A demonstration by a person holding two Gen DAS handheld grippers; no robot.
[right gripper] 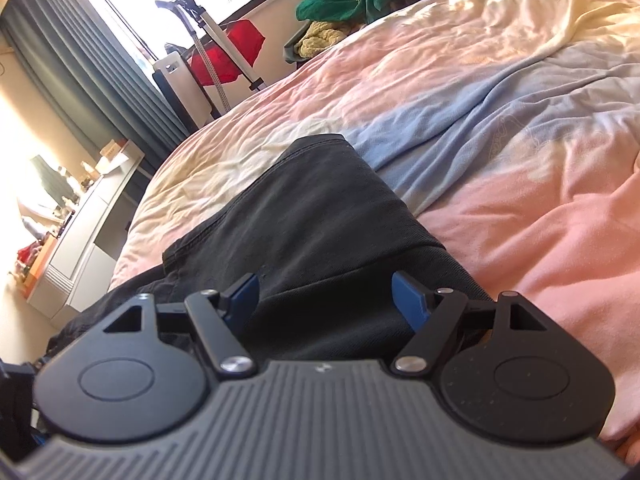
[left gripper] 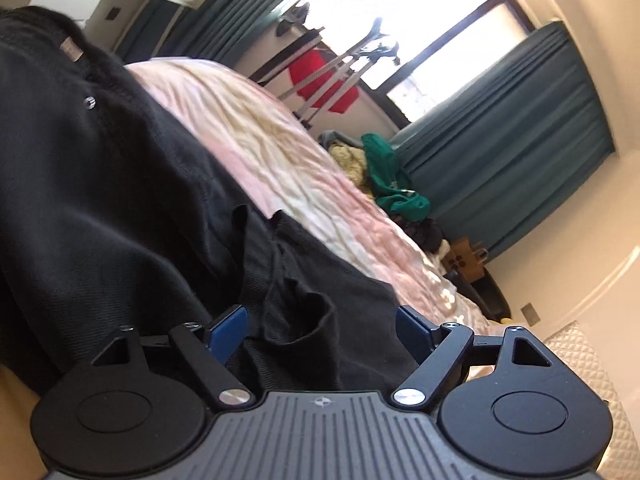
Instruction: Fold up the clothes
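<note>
Black garment (left gripper: 120,200) on the bed (right gripper: 500,100) lies between both grippers' wide-open fingers (left gripper: 230,330), ungripped by either.

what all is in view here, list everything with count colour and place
black garment: one, black, spread on the bed in front of both claws
bed cover: one, pink, cream and pale blue, crumpled, under the garment
green garment: one, green, in the pile at the far end of the bed
yellow cloth: one, pale yellow, beside the green garment
red cloth: one, red, hanging on a rack by the window
curtains: teal, beside the window
desk: one, white, against the wall, cluttered on top
paper bag: one, brown, on the floor past the bed
left claw: one, black with blue pads, open, a garment fold between the pads
right claw: one, black with blue pads, open over the garment
</note>
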